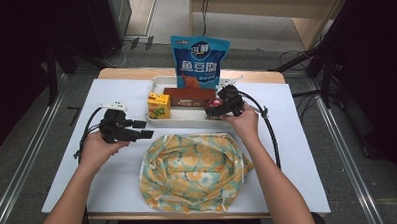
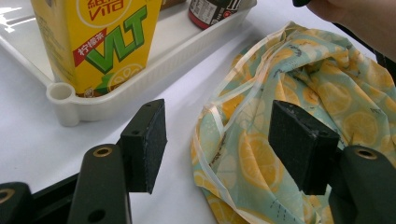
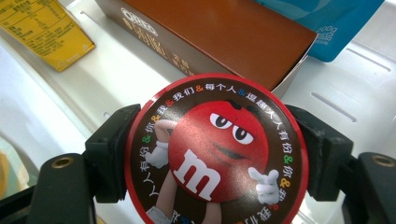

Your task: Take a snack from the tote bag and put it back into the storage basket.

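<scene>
High view: right gripper [image 1: 217,107] sits over the right end of the white tray [image 1: 158,83], which lies along the tabletop's far edge. A round candy tub [image 1: 215,102] is between its jaws. Left gripper [image 1: 146,133] hovers near the left edge, beside the lemon-print bag [image 1: 192,171] at the near edge.

Left gripper view: jaws wide apart, holding nothing, over the bag's rim [image 2: 299,93]; a yellow drink carton [image 2: 95,39] stands in the tray's corner.

Right gripper view: jaws clamped on both sides of the tub's lid [image 3: 217,151], above the tray floor, just in front of a brown box [image 3: 219,32].
</scene>
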`<state>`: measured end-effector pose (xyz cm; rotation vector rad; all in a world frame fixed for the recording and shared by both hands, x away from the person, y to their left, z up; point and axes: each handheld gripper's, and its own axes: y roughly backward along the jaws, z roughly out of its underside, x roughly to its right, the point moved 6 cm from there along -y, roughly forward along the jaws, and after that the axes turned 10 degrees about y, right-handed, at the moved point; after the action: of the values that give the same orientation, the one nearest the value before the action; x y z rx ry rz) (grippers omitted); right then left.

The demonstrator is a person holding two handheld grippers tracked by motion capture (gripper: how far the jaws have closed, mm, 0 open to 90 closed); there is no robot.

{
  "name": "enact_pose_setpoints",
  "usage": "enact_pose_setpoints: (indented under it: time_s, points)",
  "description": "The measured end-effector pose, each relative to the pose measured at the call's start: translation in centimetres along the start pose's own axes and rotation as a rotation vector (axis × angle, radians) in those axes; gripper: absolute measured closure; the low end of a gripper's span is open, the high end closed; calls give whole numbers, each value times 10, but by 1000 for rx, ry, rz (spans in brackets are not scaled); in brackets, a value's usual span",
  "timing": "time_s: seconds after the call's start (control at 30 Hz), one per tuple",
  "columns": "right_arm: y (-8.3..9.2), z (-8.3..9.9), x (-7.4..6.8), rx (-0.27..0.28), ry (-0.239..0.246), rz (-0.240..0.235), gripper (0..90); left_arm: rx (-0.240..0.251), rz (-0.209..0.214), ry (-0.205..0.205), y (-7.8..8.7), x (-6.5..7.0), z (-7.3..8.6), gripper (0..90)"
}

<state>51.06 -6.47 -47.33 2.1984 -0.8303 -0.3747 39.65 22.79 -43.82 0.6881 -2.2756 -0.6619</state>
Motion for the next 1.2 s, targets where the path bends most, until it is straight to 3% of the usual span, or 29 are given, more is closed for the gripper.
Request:
enact_pose_setpoints:
  time_s: [0.2, 0.37, 0.53, 0.73, 1.2]
  points:
    - [-4, 0, -4, -1, 0, -7, 235, -1, 0, -2, -1, 0, 0, 372]
    - [-3, 0, -4, 29, -55, -59, 180, -3, 0, 2, -1, 0, 0, 373]
    - [1, 0, -3, 39, -67, -64, 174, -10, -1, -3, -2, 1, 1, 372]
    - [13, -1, -3, 77, -67, -55, 185, -11, -1, -3, -1, 0, 1, 372]
    - [45, 5, -9, 91, -57, -60, 221, -12, -1, -2, -2, 0, 1, 372]
